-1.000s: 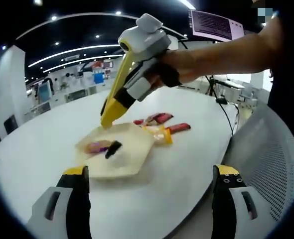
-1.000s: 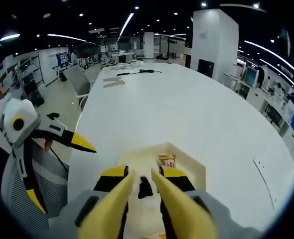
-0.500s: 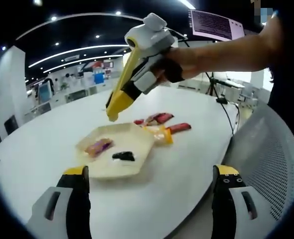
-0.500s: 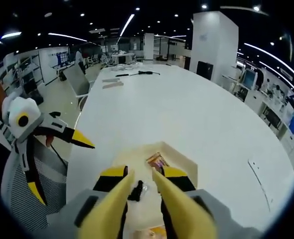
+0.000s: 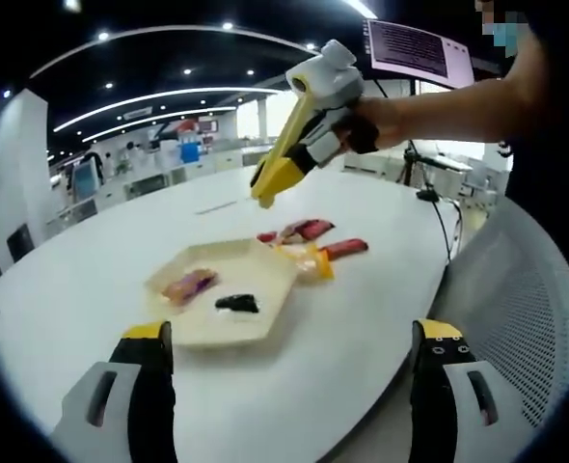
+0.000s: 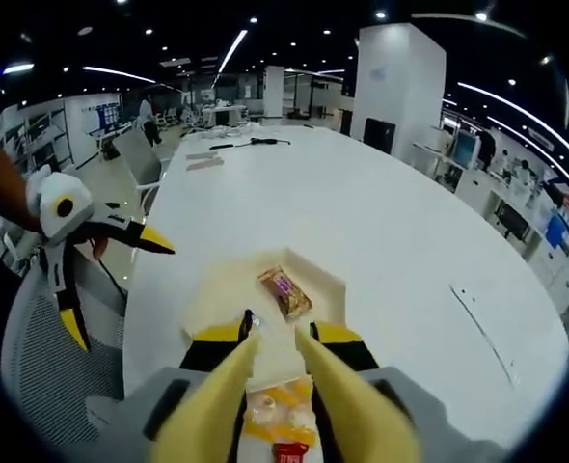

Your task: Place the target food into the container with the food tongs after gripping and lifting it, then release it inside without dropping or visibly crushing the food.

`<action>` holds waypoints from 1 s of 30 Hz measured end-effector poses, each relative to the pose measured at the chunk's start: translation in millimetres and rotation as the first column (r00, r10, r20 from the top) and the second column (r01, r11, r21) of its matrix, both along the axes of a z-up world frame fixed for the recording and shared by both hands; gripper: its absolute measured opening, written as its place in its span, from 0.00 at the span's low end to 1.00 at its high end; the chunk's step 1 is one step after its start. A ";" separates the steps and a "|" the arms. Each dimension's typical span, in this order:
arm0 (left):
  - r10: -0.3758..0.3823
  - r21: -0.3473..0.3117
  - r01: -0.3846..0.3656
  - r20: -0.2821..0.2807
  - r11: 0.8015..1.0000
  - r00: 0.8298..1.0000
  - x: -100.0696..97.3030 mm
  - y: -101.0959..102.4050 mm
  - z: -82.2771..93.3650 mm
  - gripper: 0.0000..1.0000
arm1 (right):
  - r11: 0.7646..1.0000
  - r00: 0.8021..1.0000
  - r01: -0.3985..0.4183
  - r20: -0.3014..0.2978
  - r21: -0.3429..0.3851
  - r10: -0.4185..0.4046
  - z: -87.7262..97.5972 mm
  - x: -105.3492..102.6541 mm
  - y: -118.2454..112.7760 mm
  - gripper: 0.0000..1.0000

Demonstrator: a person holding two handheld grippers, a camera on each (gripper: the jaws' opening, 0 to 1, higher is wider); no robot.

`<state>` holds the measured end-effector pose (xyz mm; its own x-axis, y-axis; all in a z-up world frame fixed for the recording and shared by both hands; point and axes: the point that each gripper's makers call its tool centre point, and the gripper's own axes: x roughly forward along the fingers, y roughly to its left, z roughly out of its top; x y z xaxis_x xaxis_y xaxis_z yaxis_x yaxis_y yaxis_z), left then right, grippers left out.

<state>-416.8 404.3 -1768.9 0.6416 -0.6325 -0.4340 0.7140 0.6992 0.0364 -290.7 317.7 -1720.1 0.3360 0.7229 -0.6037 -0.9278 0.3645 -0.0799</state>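
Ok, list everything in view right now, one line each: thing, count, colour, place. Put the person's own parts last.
Table: one, white, large and rounded.
Tray: one, cream, hexagonal, on the table.
Wrapped snack: one, orange-purple, in the tray.
Dark food piece: one, black, in the tray.
Snack packets: several, red and yellow, on the table beside the tray.
Mesh chair: one, grey, at the table edge.
Left gripper: black-yellow jaws, wide apart.
Right gripper: yellow tongs, raised above the table.
Hand: holding the right gripper.

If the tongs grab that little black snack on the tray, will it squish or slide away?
The black snack looks small, thin and probably light, so it should lift easily. Its clear wrapper looks shiny, so it may slip. It lies flat on the cream tray, so it likely won't roll. Whether it squishes, I can't tell.
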 end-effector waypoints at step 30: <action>0.009 -0.011 -0.010 -0.016 1.000 1.000 0.8 1.7 -1.1 1.00 | 0.997 0.997 0.081 -0.007 -0.019 -0.081 -22.1 -31.9 -124.3 0.26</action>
